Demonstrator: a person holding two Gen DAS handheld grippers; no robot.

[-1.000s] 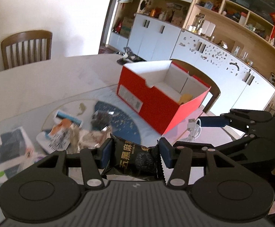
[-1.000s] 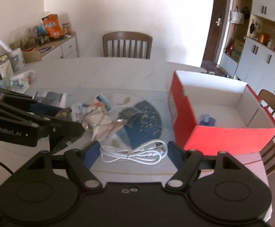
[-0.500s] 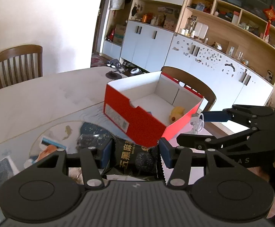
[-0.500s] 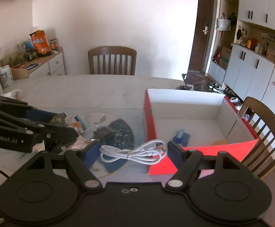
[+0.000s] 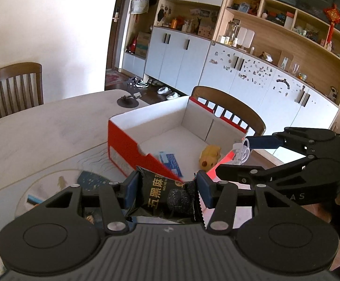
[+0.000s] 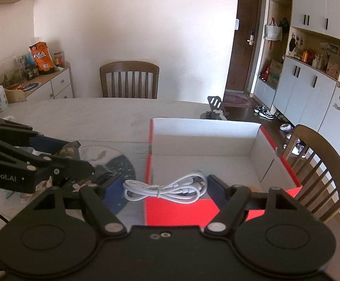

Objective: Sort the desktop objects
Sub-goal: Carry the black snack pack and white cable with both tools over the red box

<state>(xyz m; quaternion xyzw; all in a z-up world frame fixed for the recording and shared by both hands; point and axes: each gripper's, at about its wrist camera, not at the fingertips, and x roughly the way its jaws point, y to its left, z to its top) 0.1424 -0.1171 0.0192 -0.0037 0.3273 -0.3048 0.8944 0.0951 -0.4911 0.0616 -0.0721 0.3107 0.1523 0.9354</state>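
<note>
Bright daylight, washed-out white wall (image 5: 41,23), fisheye-bent edges, perhaps slight motion blur, dark corners

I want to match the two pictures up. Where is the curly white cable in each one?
Left wrist view: the white cable is at the right, pinched in the right gripper, at the near corner of the red box.
Right wrist view: the white cable is low in the middle, stretched across the right gripper.
Shared landmark: the red box, in both views.
</note>
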